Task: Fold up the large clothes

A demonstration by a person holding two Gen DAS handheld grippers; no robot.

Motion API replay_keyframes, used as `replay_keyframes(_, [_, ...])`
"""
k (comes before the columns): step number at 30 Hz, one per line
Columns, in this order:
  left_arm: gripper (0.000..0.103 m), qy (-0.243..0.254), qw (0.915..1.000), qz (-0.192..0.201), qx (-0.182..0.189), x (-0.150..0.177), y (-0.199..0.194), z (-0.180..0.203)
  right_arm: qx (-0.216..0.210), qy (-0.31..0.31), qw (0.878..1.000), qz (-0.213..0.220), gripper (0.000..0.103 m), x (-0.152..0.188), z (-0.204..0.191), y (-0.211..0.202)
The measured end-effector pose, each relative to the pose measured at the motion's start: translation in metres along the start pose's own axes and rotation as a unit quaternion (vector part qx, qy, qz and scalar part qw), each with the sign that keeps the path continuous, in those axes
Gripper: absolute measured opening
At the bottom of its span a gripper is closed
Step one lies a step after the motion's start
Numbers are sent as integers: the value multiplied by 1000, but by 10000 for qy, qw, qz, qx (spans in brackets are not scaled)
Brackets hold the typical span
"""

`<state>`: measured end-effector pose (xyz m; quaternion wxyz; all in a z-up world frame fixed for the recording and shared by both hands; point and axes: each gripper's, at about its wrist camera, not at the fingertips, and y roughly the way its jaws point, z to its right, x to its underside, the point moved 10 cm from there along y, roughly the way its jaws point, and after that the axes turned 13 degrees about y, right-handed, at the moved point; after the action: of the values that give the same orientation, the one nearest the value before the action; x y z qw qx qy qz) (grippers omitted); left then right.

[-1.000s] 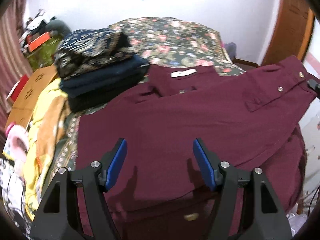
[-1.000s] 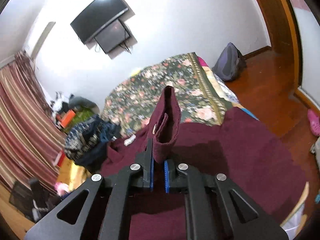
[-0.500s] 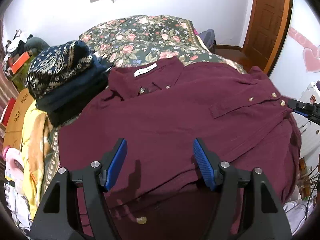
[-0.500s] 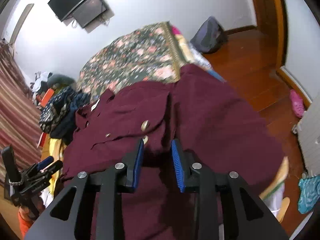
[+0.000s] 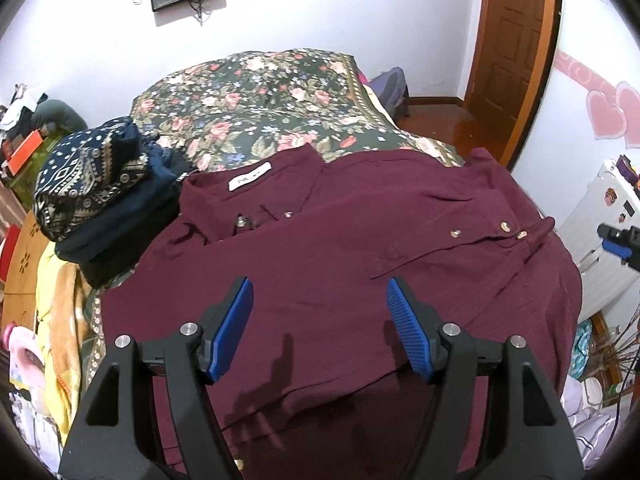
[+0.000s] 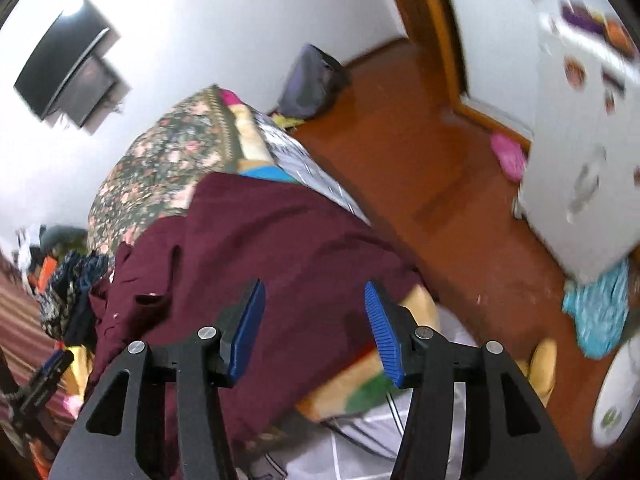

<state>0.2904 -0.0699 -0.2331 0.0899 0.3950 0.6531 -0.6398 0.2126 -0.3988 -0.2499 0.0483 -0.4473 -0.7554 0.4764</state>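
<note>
A large maroon button shirt (image 5: 320,264) lies spread on the bed, collar with a white label (image 5: 249,176) at the far left, one sleeve with its buttoned cuff (image 5: 512,234) folded across the body. My left gripper (image 5: 320,312) is open and empty above the shirt's near part. My right gripper (image 6: 314,316) is open and empty, off the bed's right edge above the shirt's hanging side (image 6: 256,256); it also shows at the right edge of the left wrist view (image 5: 618,240).
A stack of folded dark clothes (image 5: 104,196) sits left of the shirt on the floral bedspread (image 5: 256,100). A white cabinet (image 6: 580,152) and a wooden door (image 5: 516,48) stand to the right. A backpack (image 6: 312,80) lies on the wood floor.
My right gripper let go of the sleeve cuff, which now lies across the shirt, opened wide and swung away to the right. My left gripper rose and stayed open.
</note>
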Motion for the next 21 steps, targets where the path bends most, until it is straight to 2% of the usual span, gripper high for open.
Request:
replay_keyframes(4, [68,90,9999,-82,72,0,7,11,-27,496,9965,-666,48,19,23,28])
replay_keyframes(7, [68,139,9998,-133,98,1,11,18,-254,797,9904,-1103,48,30,29,49])
replay_keyframes(10, [68,172,9996,-190,76,3,13,21,-475,986,9883,-1059,55,23,30,53])
replay_keyframes(18, [68,44,9994,-330,64,12,21,18,-783,1158,9854,-975,56,2,30,71])
replay_keyframes(21, [68,-44,9994,-332,101,13,22,16,-795,1209,9866,-760,54,-7,35,80])
